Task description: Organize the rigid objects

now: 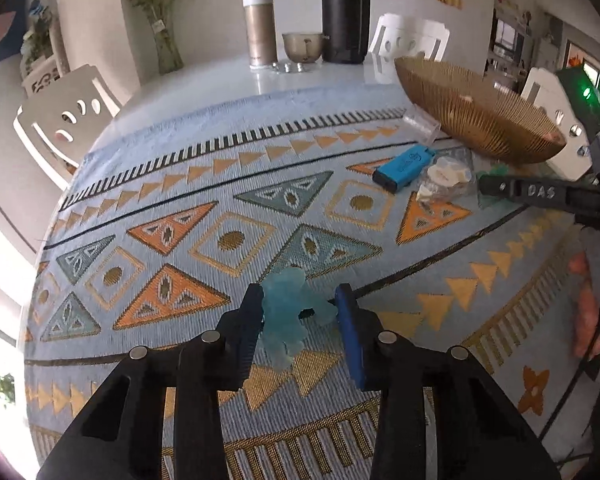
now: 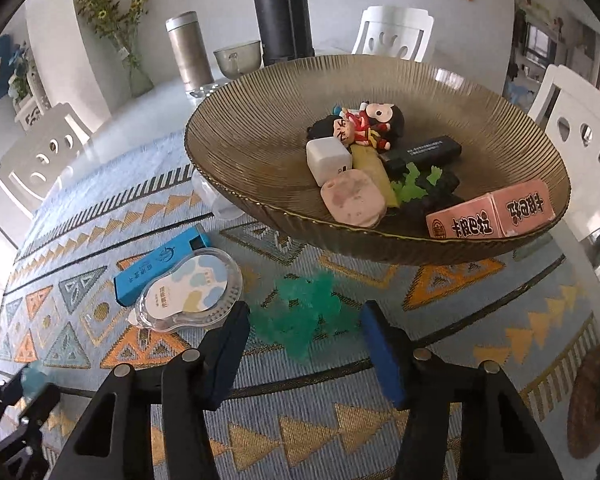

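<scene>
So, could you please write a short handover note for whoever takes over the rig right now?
Left tongs: open around the pale blue figure on the mat, not clamped.
Right tongs: open around the green figure beside the bowl.
Done: pink box, white cube, dolls and other bits in the bowl.
Left: both figures, blue box, clear case.

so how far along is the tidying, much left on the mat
Done: the bowl already holds figurines, a white cube, a black stick and a pink box. In hand: the open left gripper brackets a pale blue figure; the open right gripper brackets a green figure. Neither is gripped. Left: the blue box and clear case.
</scene>
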